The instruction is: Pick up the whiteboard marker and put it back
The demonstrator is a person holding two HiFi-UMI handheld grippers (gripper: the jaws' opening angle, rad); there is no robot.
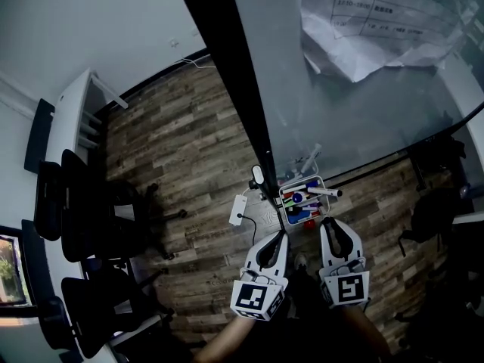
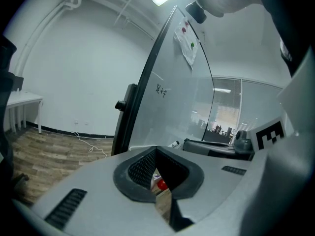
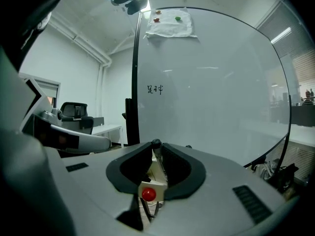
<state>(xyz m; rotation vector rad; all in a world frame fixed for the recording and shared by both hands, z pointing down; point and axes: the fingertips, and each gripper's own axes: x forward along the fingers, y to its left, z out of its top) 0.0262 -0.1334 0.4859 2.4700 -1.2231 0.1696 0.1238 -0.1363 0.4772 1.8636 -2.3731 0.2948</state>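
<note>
My right gripper [image 1: 329,221] hangs just in front of a white wire basket [image 1: 283,206] of markers at the foot of the whiteboard [image 1: 340,104]. In the right gripper view its jaws [image 3: 156,145] are shut on a whiteboard marker [image 3: 158,162] that lies lengthwise between them, black cap at the fingertips. A red-capped marker [image 3: 148,194] shows below, in the basket. Another marker [image 1: 321,192] lies across the basket's top. My left gripper [image 1: 278,234] hovers beside the basket's left edge, shut on nothing [image 2: 156,150].
The whiteboard stands on a dark frame [image 1: 242,89] with a paper sheet [image 1: 386,21] stuck to it. Black office chairs [image 1: 98,225] and a white desk [image 1: 64,127] are at the left. A white device [image 1: 238,209] lies on the wooden floor. A dark bag [image 1: 435,210] sits at the right.
</note>
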